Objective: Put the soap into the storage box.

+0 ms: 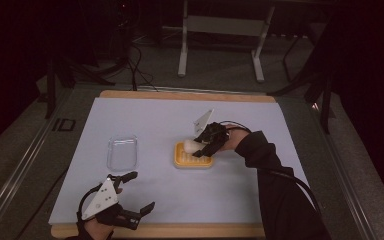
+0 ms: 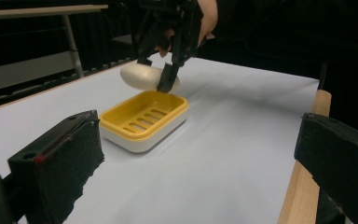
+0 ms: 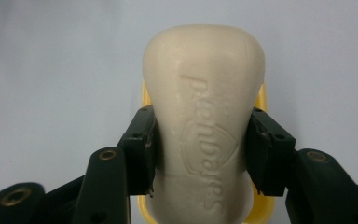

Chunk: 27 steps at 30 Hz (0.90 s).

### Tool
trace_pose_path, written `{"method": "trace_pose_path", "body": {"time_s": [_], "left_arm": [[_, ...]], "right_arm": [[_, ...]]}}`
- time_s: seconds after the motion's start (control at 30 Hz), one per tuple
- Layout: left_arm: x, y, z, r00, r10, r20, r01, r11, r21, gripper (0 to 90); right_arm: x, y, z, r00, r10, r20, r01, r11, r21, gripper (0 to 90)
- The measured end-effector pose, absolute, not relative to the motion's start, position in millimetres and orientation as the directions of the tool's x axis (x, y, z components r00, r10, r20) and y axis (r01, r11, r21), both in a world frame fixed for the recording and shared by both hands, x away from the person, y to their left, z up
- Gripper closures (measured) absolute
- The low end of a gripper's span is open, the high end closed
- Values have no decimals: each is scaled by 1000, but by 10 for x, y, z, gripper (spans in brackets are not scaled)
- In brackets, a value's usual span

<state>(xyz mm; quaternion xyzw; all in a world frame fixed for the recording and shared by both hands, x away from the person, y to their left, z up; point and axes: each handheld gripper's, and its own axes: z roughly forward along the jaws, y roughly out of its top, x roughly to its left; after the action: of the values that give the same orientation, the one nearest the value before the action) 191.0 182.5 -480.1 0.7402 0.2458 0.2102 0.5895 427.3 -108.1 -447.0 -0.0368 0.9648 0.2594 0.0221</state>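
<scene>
A cream bar of soap (image 3: 204,116) with raised lettering is clamped by its long sides in my right gripper (image 3: 204,156), which is shut on it. In the high view the soap (image 1: 190,145) hangs over the left end of the yellow soap dish (image 1: 194,160), and the right gripper (image 1: 206,142) comes at it from the right. Seen from the left gripper view, the soap (image 2: 142,76) floats just above the slotted yellow dish (image 2: 142,119) without touching it. My left gripper (image 1: 139,191) rests near the table's front left edge, open and with nothing between its jaws.
A clear plastic lid or tray (image 1: 122,152) lies on the pale blue mat (image 1: 145,120) left of the dish. The wooden table edge (image 1: 180,231) runs along the front. A metal frame (image 1: 220,30) stands on the floor beyond the table.
</scene>
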Motion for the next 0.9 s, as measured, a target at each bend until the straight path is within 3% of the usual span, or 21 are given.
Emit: {"method": "trace_pose_path", "body": {"time_s": [0.9], "left_arm": [[1900,1819,-4797,795,607,26,113,-189,975,11]], "right_arm": [[4364,-969,-4923,-996,-49,-76,-76,903,422,497]]}}
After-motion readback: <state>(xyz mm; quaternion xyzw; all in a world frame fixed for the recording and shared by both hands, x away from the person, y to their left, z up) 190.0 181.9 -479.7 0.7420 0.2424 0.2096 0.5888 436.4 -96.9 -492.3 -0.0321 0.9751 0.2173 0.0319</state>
